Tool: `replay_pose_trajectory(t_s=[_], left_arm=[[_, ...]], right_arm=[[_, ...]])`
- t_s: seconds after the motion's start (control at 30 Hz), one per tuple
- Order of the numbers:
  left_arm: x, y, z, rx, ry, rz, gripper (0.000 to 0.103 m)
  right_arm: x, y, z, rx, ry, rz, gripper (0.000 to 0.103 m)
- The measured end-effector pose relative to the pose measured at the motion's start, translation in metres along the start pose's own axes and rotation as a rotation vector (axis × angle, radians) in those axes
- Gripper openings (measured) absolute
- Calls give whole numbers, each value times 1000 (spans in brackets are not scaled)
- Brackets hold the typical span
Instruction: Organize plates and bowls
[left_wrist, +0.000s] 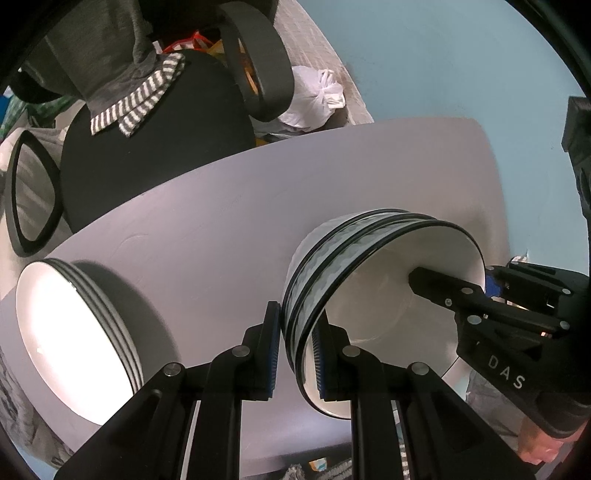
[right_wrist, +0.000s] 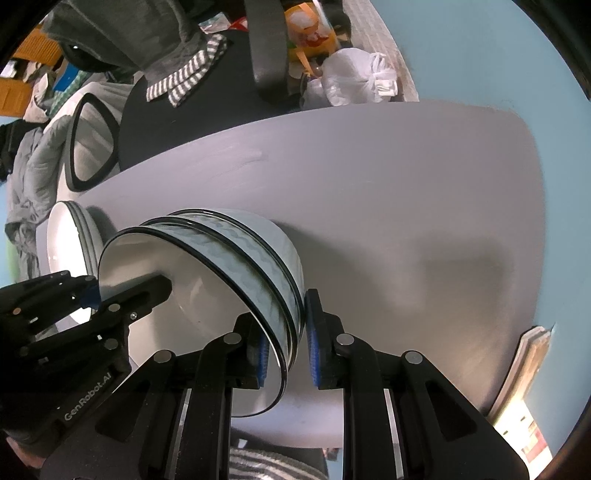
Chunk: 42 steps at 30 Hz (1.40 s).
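Observation:
Two nested white bowls (left_wrist: 332, 254) with grey wave bands and black rims are held tilted over the pale grey table (left_wrist: 240, 184). My left gripper (left_wrist: 297, 354) is shut on their near rim, one blue pad inside and one outside. My right gripper (left_wrist: 443, 280) clamps the opposite rim, one finger reaching into the bowl. In the right wrist view the bowls (right_wrist: 240, 254) sit between my right gripper's (right_wrist: 286, 349) pads, and the left gripper (right_wrist: 122, 286) bites the far rim. A stack of white plates (left_wrist: 74, 332) (right_wrist: 61, 240) rests at the table's left end. Whether the bowls touch the table is hidden.
A black office chair (left_wrist: 155, 155) with a striped cloth (left_wrist: 140, 99) stands behind the table. A white plastic bag (left_wrist: 314, 96) lies on the floor beyond. Some flat printed items (right_wrist: 524, 369) lie at the table's right edge (right_wrist: 517, 221). A person's hand (left_wrist: 539, 439) grips the right tool.

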<state>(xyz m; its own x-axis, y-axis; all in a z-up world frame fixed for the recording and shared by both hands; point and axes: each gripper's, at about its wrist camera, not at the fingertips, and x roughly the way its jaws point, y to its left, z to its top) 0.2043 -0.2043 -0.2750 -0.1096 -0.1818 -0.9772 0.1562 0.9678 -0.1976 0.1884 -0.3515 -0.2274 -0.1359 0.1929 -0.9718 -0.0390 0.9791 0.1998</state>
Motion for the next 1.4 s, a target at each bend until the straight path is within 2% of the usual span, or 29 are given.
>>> replay_pose_trajectory(t_s=[0.57,0.93,1.4], left_arm=[[-27,54,-39,-110,-36,-5,15],[-54,102,-75,-197,-85,-8,15],[-80,161,-93,-297,-125,13,15]], right_arm=[[-3,59,-9,-90,1,2,17],[-10,114,-11,-175,-5,-4,17],[-6,191,-5,-296,-3,-11,17]])
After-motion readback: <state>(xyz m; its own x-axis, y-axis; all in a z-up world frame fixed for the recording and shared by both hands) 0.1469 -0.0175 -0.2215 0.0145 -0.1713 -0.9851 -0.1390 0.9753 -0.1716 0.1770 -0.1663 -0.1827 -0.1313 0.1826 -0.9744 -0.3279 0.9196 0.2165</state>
